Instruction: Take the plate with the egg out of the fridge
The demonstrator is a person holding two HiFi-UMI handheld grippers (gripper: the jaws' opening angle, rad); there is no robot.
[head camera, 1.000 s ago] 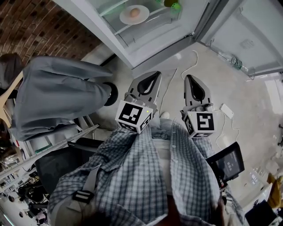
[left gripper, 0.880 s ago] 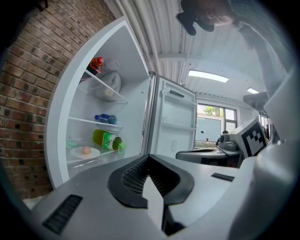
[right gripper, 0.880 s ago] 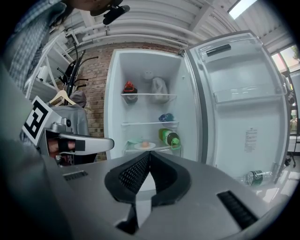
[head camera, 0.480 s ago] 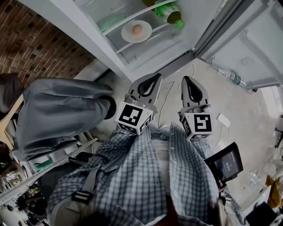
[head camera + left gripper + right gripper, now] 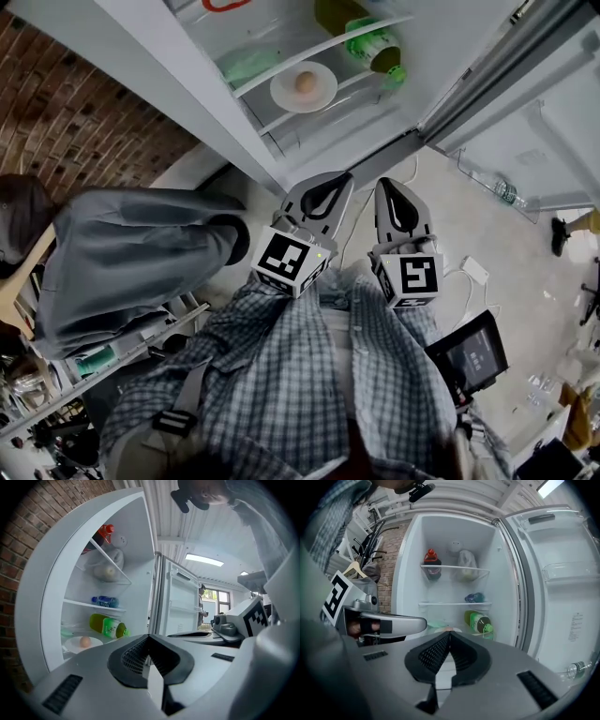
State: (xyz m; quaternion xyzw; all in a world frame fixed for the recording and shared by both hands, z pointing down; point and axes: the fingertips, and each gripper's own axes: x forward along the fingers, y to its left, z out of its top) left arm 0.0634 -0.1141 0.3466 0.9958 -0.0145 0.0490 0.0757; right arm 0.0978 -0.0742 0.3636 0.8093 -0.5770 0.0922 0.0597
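The fridge (image 5: 281, 141) stands open ahead of me. On its lower shelf a white plate (image 5: 319, 97) carries a brown egg (image 5: 305, 82); the same plate (image 5: 75, 645) and egg (image 5: 85, 641) show low on the left in the left gripper view. In the right gripper view only the plate's rim (image 5: 440, 629) peeks over the jaws. My left gripper (image 5: 342, 175) and right gripper (image 5: 385, 182) are held side by side in front of the fridge's bottom edge, short of the shelf. Both are shut with nothing between their jaws (image 5: 149, 636) (image 5: 449, 633).
A green-labelled bottle (image 5: 375, 47) lies right of the plate. Higher shelves hold a blue bottle (image 5: 104, 602), a bag (image 5: 108, 566) and a red-topped item (image 5: 431, 557). The fridge door (image 5: 562, 588) hangs open at right. A person in grey (image 5: 122, 244) stands left, by the brick wall (image 5: 84, 122).
The fridge and the plate with the egg have come closer and lower in the head view. Both grippers have moved forward towards the fridge, still shut.
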